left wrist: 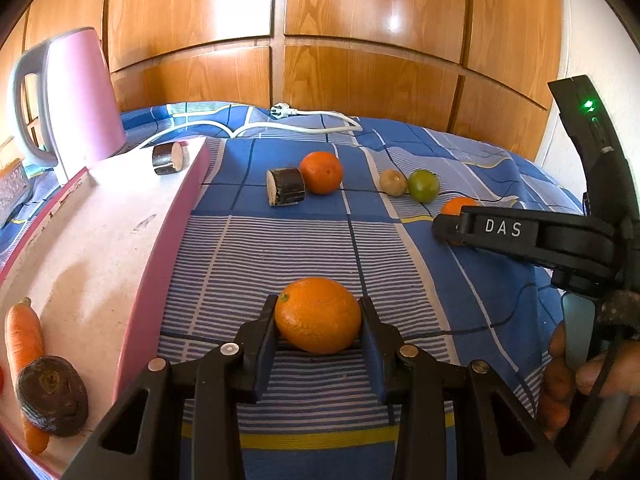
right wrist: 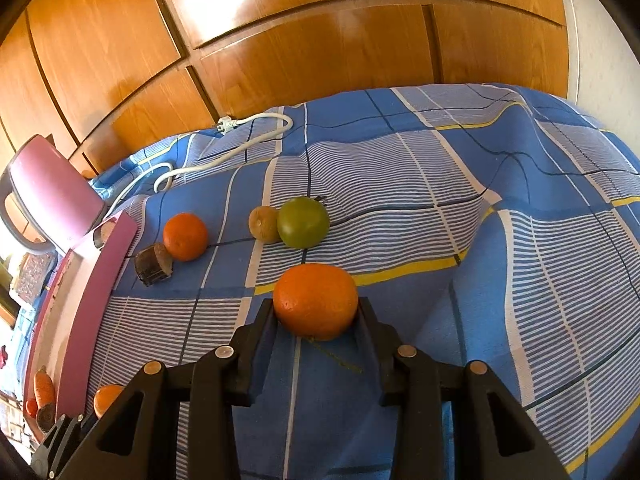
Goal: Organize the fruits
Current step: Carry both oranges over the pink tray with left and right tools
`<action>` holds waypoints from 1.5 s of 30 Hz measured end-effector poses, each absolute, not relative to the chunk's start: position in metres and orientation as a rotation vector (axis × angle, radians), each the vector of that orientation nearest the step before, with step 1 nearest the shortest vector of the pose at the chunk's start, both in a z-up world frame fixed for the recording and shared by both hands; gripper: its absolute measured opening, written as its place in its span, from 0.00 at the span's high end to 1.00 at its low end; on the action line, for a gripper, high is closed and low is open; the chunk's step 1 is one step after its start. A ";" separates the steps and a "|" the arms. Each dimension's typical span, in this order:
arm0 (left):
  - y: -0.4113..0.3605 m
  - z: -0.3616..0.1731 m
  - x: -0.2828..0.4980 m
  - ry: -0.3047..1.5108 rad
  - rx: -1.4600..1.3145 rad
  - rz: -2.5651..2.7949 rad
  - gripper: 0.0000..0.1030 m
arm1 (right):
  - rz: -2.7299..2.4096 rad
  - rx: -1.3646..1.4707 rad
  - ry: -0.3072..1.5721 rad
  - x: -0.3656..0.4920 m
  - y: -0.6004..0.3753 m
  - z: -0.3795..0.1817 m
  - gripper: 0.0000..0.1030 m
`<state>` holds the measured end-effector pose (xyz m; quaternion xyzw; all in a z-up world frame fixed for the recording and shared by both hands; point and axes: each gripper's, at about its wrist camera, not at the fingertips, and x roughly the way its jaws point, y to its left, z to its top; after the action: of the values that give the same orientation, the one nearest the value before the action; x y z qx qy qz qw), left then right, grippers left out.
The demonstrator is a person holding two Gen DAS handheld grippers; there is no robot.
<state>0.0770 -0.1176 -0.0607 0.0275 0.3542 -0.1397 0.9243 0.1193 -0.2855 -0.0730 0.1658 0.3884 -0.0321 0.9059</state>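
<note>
Here we work over a blue checked cloth (left wrist: 304, 240) spread in front of wooden panels, with a pink-edged tray (left wrist: 120, 248) at the left and a pink kettle (left wrist: 80, 96) behind it. The tray already carries a carrot (left wrist: 22, 336), a dark root (left wrist: 52, 394) lying on it, and a dark cut stub (left wrist: 170, 158) at the far end; those look like vegetables, so we judge the fruits belong apart from them, though where exactly we cannot tell. Our left gripper (left wrist: 318, 314) is closed on an orange (left wrist: 318, 314), pads against both its sides, the fruit resting on the cloth just right of the tray's edge. Our right gripper (right wrist: 316, 308) holds a second orange (right wrist: 316, 300) the same way, further out on the cloth. Beyond it lie a third orange (right wrist: 185, 236) touching another dark stub (right wrist: 154, 266), then a green fruit (right wrist: 303, 222) touching a small yellowish one (right wrist: 263, 223). To do this step well, we should keep both grips steady and gentle, since round peel can slip, lift straight up before travelling, and keep the two tools well apart so they don't collide. A white cord (left wrist: 280, 124) lies at the back, well clear.
</note>
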 end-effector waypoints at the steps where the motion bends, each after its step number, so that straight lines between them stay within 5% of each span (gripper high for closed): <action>1: -0.118 -0.061 0.077 0.727 0.059 -0.288 0.63 | -0.067 0.341 0.802 0.119 -0.285 -0.073 0.62; 24: -0.109 -0.048 0.051 0.707 0.078 -0.291 0.65 | -0.047 0.115 0.835 0.105 -0.242 -0.070 0.63; 45: -0.017 0.004 0.032 0.575 -0.101 -0.043 0.65 | 0.055 -0.027 0.815 0.079 -0.188 -0.064 0.64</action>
<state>0.0323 -0.0173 0.0044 -0.0498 0.2832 -0.0214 0.9575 0.0794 -0.1882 -0.0645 -0.0132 0.3963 0.0266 0.9176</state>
